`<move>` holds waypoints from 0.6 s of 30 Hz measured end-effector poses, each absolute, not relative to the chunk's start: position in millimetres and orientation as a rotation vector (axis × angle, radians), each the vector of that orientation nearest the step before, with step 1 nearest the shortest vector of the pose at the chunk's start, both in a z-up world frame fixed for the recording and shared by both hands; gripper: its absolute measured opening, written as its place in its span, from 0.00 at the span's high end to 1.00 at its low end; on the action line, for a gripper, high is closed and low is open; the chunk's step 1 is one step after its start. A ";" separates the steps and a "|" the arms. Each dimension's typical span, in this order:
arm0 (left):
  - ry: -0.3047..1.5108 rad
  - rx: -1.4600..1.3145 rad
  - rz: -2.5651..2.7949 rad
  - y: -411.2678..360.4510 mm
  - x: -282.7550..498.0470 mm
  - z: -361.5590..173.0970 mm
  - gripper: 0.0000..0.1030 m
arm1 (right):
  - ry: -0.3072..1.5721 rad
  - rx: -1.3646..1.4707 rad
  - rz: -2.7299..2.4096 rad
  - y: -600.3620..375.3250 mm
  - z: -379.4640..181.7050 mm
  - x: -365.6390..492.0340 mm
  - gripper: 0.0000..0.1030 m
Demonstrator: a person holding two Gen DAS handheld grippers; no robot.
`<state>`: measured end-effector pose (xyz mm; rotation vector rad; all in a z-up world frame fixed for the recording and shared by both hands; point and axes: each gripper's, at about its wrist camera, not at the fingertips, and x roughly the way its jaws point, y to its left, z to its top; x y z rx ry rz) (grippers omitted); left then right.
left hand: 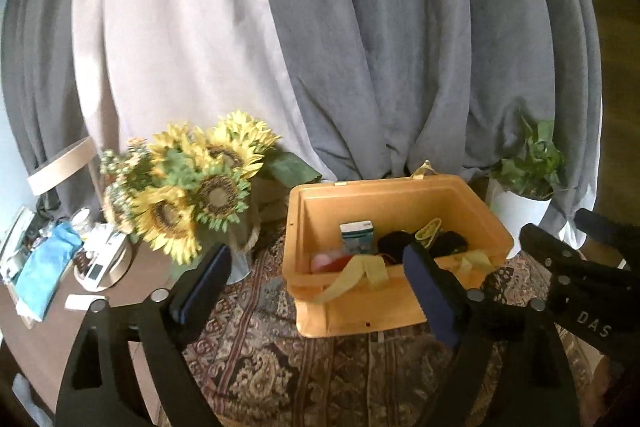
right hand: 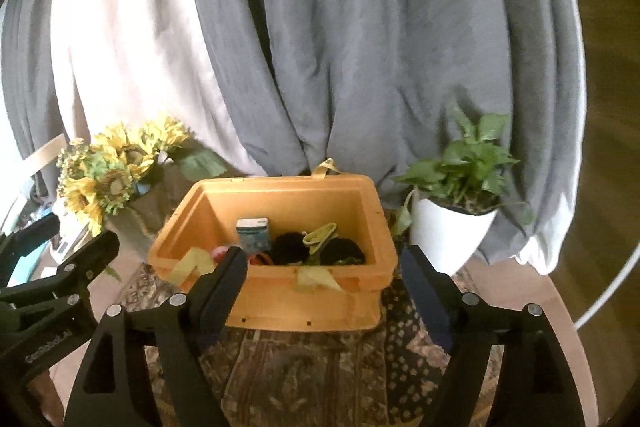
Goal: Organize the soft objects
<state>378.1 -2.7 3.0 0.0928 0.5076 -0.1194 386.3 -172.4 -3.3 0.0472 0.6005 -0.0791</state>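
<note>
Just in front of both tools sits the thing that matters. The left gripper (left hand: 316, 291), black with dark blue pads, has its two fingers spread wide, and nothing is between them. The right gripper (right hand: 324, 291) looks the same: fingers wide apart, holding nothing. The two tools are side by side, close together, and both point a little downward.

A short way ahead of them, and lower, is the orange plastic bin (left hand: 356, 311) with thick walls and an open top. It stands on a dark patterned cloth (left hand: 280, 359). From the left gripper the bin lies ahead and a bit to the right. From the right gripper it lies ahead and a bit to the left. So the bin sits between the two, and neither one looks much nearer than the other. Its long side runs across, from one tool to the other.

Inside the bin are the soft things: dark fuzzy bundles (right hand: 292, 247), a light green strap (right hand: 320, 233), something pink and red (left hand: 332, 261), and a small blue-green box (left hand: 356, 233). Pale yellow strips (right hand: 316, 279) hang over the near wall.

I think any next reach would go forward and down, over that near wall.
</note>
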 end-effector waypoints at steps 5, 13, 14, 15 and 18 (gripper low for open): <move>0.488 0.077 -0.098 -0.5 337.9 7.4 0.00 | 0.571 0.046 -0.088 -173.5 3.9 348.7 0.20; 0.455 0.075 -0.072 -4.5 264.7 10.5 0.00 | 0.560 0.059 -0.083 -183.1 8.8 283.7 0.20; 0.451 0.077 -0.071 -4.7 257.7 10.9 0.00 | 0.561 0.058 -0.082 -184.1 9.4 274.8 0.20; 0.446 0.081 -0.070 -4.8 249.6 11.3 0.00 | 0.560 0.058 -0.085 -185.0 9.6 266.4 0.20; 0.427 0.086 -0.064 -7.2 222.0 12.9 0.00 | 0.557 0.052 -0.088 -188.0 9.7 241.9 0.20</move>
